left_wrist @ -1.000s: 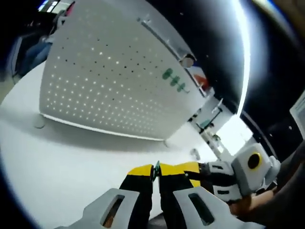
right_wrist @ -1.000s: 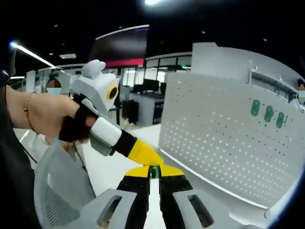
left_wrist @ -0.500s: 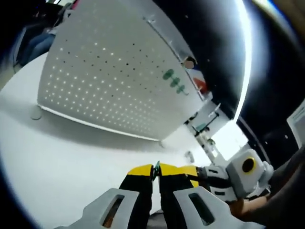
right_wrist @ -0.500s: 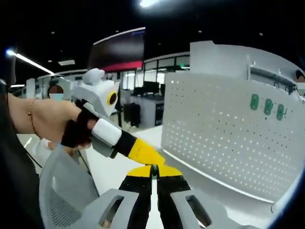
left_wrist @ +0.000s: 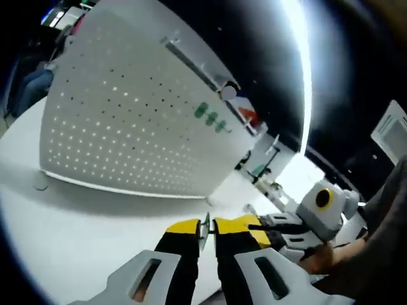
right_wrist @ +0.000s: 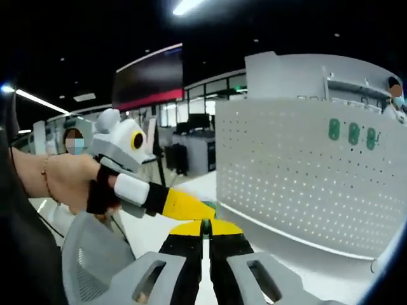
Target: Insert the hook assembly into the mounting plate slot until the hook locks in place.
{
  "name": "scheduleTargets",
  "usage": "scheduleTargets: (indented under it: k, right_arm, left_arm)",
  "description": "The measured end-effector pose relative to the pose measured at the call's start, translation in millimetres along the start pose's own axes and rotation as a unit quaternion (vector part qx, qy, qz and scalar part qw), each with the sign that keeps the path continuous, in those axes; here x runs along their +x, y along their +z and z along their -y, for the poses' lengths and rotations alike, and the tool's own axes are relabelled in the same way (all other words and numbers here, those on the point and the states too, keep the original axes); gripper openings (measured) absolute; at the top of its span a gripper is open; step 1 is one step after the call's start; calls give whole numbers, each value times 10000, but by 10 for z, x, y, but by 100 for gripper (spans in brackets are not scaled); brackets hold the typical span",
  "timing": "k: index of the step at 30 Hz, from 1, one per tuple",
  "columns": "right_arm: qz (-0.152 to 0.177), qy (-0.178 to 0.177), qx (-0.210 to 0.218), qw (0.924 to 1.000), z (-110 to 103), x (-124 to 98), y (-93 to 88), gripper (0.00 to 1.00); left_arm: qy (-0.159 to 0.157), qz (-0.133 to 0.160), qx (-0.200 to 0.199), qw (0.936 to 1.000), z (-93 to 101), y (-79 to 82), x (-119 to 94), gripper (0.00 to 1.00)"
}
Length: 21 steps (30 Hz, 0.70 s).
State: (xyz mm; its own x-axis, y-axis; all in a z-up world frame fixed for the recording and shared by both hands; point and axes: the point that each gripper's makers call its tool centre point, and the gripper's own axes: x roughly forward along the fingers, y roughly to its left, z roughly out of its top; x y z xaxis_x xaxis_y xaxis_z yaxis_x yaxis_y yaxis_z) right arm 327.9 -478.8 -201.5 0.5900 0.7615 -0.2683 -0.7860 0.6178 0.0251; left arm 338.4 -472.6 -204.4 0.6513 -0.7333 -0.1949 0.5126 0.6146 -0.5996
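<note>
Hook assembly (left_wrist: 204, 227): a small green-tinted piece, sitting pinched at the yellow tips of both grippers, which are meeting over the white table (left_wrist: 76, 216) in front of the board; its shape is too small to make out.

Mounting plate (left_wrist: 127, 121): a white perforated panel, standing upright on small feet at the far left of the left gripper view and filling the right half of the right gripper view (right_wrist: 299, 171). Three green hooks (left_wrist: 210, 118) are already sitting high on its face, under a top rail.

Left gripper (left_wrist: 205, 230): jaws standing narrow, nearly touching, nipping the green piece.

Right gripper (right_wrist: 205, 227): jaws likewise narrow on the same piece; the left one is coming into its view from the left, held by a bare hand (right_wrist: 63, 181).

Step in hand, as judged: carrying the piece toward the plate. Doing it well is calling for holding the hook square to a chosen slot, easing straight in, keeping both grips firm, and pressing until a lock is felt, with the panel staying in view.
</note>
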Motion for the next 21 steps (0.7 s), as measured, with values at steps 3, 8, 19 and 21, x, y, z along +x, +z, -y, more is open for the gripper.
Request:
scheduleTargets:
  k: [3, 8, 19, 21]
  right_arm:
    - [7, -13, 33, 10000, 17, -10, 9, 0]
    - [41, -94, 153, 9998, 116, -31, 35, 0]
    - [166, -245, 432, 9986, 252, -83, 94, 0]
    - [173, -263, 443, 9985, 263, -82, 99, 0]
  left_arm:
    - [53, 53, 125, 9999, -31, 20, -22, 22]
    - [-71, 46, 644, 9979, 11, 48, -77, 38]
    - [-263, 10, 1700, 9851, 250, 17, -124, 79]
    - [-309, 29, 1898, 9813, 299, 3, -126, 81]
